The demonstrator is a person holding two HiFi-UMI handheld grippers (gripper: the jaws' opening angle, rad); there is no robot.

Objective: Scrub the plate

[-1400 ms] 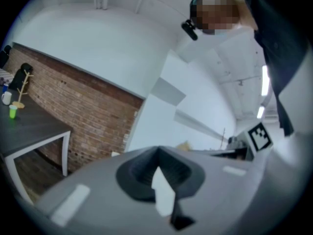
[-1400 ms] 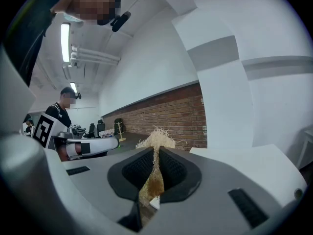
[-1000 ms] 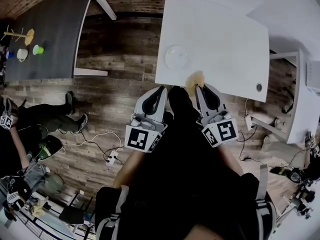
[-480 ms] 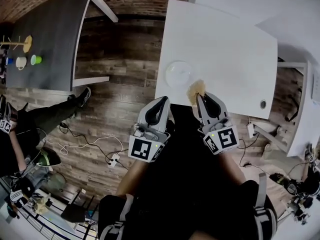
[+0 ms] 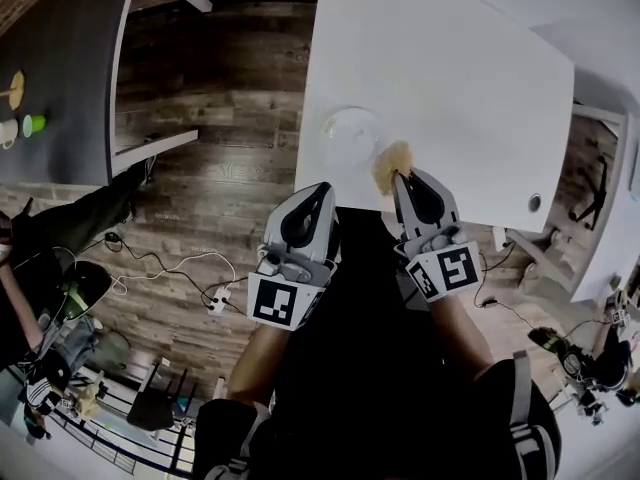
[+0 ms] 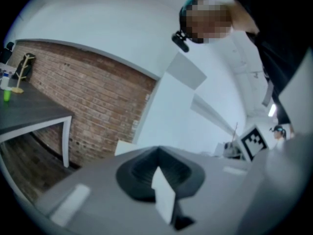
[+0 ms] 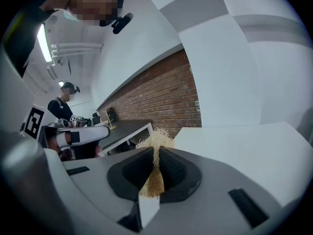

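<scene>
A round, pale plate point(image 5: 351, 135) lies near the front edge of the white table point(image 5: 460, 78). My right gripper point(image 5: 399, 176) is shut on a tan, straw-like scrubber point(image 5: 391, 165), which hangs over the table edge just right of the plate and in front of it. In the right gripper view the scrubber point(image 7: 156, 140) sticks out between the closed jaws of the right gripper point(image 7: 156, 153). My left gripper point(image 5: 322, 190) is shut and empty, over the floor just short of the table edge, below the plate. Its jaws point(image 6: 157, 153) point up at a wall.
A dark grey table point(image 5: 70, 68) with a green cup point(image 5: 34, 125) stands at the left. Cables and a power strip point(image 5: 216, 304) lie on the wooden floor. Another person point(image 7: 62, 107) stands off to the left. The white table has a small round grommet point(image 5: 534, 203).
Both grippers have moved a little forward toward the white table. The scrubber now overlaps the table edge, closer to the plate. The view has shifted so the table looms larger.
</scene>
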